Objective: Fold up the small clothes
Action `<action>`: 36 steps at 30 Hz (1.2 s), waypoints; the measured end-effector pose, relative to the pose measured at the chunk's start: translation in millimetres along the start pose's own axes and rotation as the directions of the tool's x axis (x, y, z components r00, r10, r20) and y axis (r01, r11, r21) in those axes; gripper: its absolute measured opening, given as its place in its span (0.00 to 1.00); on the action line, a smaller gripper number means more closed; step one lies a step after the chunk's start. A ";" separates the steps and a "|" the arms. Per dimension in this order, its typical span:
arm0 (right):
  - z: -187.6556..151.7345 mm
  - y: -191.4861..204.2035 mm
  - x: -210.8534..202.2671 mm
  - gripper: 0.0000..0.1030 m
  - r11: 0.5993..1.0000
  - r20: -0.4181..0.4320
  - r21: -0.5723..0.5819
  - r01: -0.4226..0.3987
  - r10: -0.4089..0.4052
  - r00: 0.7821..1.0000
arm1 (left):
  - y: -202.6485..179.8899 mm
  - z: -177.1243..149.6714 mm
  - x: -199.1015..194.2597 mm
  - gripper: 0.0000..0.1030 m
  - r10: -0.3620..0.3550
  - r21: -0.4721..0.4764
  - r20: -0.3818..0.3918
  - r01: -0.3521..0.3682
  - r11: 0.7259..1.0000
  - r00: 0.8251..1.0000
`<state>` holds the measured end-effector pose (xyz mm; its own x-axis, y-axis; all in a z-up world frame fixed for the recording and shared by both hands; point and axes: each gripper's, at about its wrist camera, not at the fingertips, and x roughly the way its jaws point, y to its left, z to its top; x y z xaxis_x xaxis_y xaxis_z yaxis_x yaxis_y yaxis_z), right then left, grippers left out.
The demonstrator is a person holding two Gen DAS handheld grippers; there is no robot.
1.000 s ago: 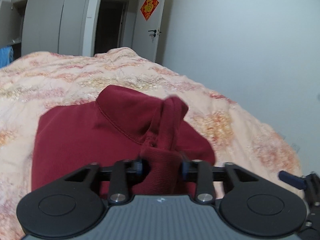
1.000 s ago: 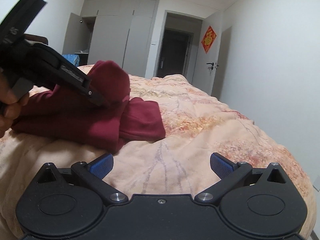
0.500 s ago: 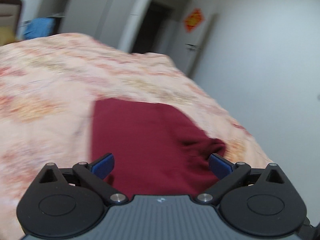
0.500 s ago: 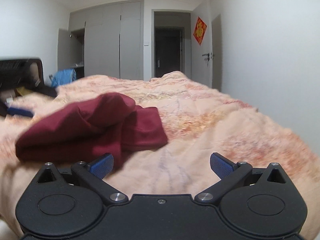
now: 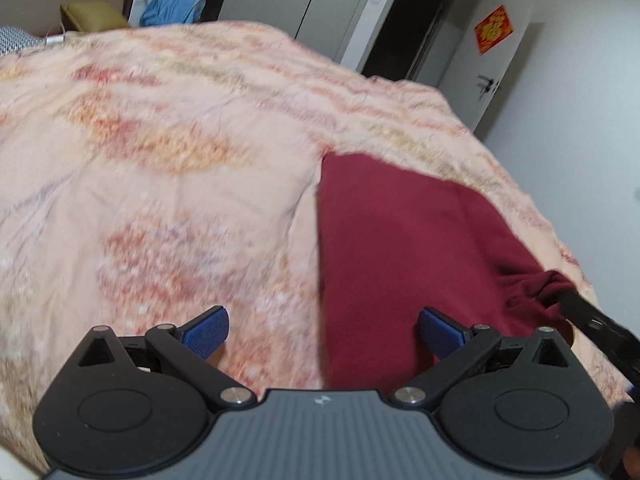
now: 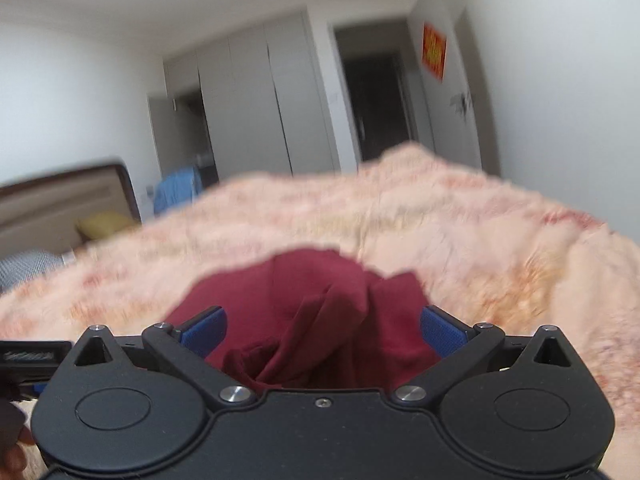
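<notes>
Left gripper (image 5: 322, 330), spread wide after opening, is held empty above the peach quilt (image 5: 160, 160); the folded maroon garment (image 5: 400, 240) lies there, partly between its fingers. Right gripper (image 6: 323, 330) is likewise parted, its bunched cloth ungrasped.

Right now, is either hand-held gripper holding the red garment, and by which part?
Nothing is held. Left hand-held gripper and right hand-held gripper are open; red garment lies free.
</notes>
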<state>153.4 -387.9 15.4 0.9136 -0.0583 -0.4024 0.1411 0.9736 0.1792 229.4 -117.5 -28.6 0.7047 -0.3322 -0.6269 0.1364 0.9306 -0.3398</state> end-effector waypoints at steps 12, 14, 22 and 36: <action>-64.2 -3.6 -16.1 1.00 0.967 -0.018 -0.217 0.136 -0.143 0.990 | -6.8 -22.2 5.2 1.00 -0.008 0.061 -0.036 0.010 0.998 0.999; -64.1 -7.3 -23.4 1.00 0.974 -0.012 -0.191 0.123 -0.127 0.992 | -8.2 -26.0 4.8 1.00 -0.006 0.082 -0.025 0.008 0.997 1.000; -23.0 -27.1 -32.8 1.00 0.998 0.074 0.006 -0.066 0.066 0.995 | -9.7 -29.6 5.1 1.00 -0.001 0.093 -0.009 0.002 0.996 1.000; 25.5 -67.3 67.0 0.50 0.968 -0.096 0.211 -0.134 0.157 0.983 | 0.8 -28.9 -9.5 1.00 -0.140 0.030 0.094 0.138 0.990 0.986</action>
<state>214.8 -462.9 -0.7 0.8837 0.1164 -0.4534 0.0948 0.9041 0.4168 202.7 -118.1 -43.2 0.7409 -0.4436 -0.5043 0.2536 0.8800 -0.4016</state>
